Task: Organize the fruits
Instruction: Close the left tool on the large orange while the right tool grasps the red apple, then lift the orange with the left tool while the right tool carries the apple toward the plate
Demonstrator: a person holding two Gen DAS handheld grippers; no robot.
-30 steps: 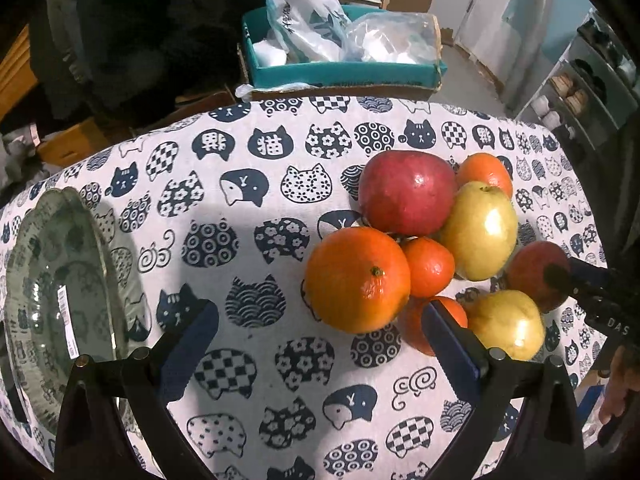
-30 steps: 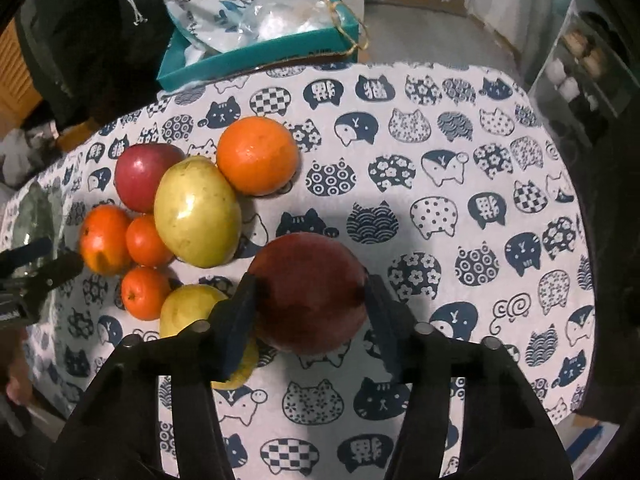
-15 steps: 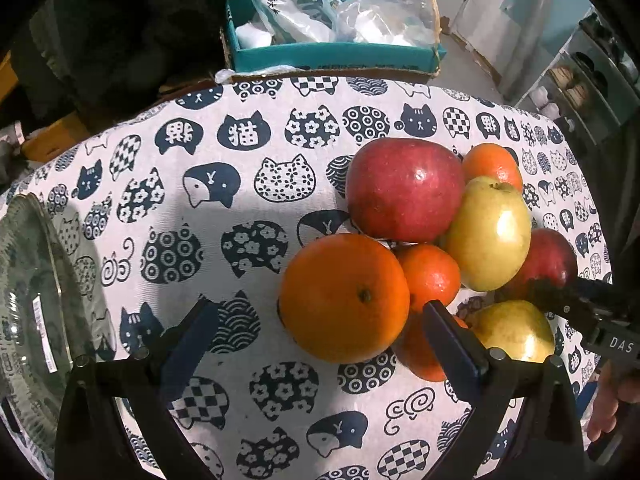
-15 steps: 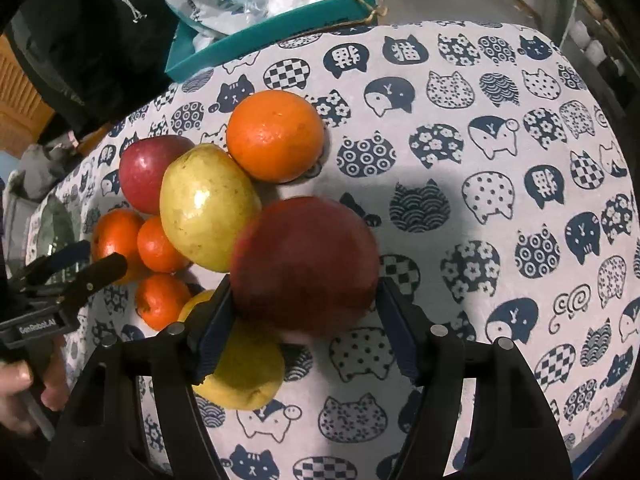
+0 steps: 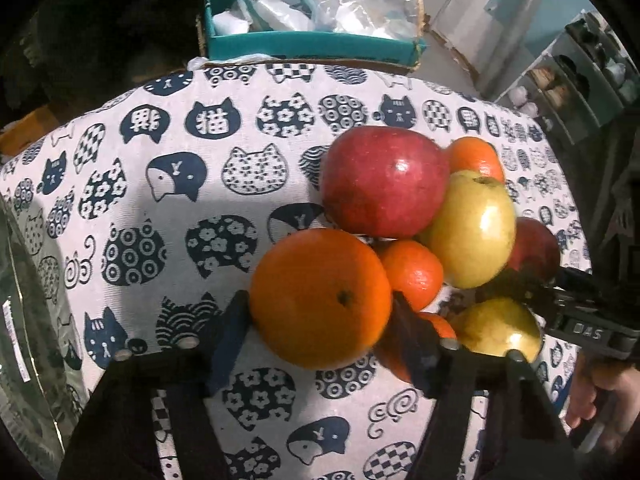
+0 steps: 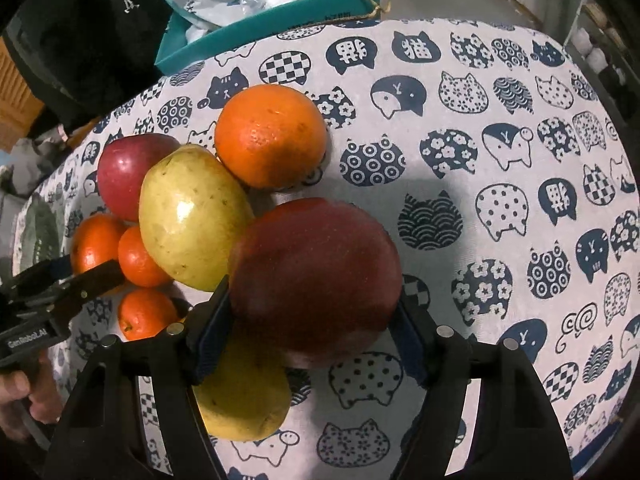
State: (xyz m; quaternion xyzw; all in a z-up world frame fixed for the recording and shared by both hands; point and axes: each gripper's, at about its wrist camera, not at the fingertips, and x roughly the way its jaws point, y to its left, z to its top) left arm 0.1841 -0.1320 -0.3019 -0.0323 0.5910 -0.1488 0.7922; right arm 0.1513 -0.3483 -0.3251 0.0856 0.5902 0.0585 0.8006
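A heap of fruit lies on the cat-print cloth [image 5: 168,208]. My left gripper [image 5: 320,320] is closing, and its pads touch both sides of the large orange [image 5: 320,296] at the heap's near left. Behind that orange sit a red apple [image 5: 380,184], a yellow-green pear [image 5: 472,228] and a small tangerine [image 5: 412,272]. My right gripper [image 6: 314,312] is opening around a dark red apple [image 6: 316,280], its pads just off the apple's sides. That apple leans on the pear [image 6: 192,216], with a second yellow pear [image 6: 244,400] partly hidden under the left finger.
A glass plate [image 5: 20,320] lies at the cloth's left edge. A teal box [image 5: 312,44] stuffed with plastic bags stands beyond the far edge. Another orange [image 6: 272,136] lies behind the pear. Bare cloth stretches right of the heap [image 6: 520,200]. A shelf [image 5: 580,64] stands at the far right.
The left jaws have swung in from wide apart onto the large orange. The right jaws have spread off the dark red apple. Both grippers have sunk closer to the fruit.
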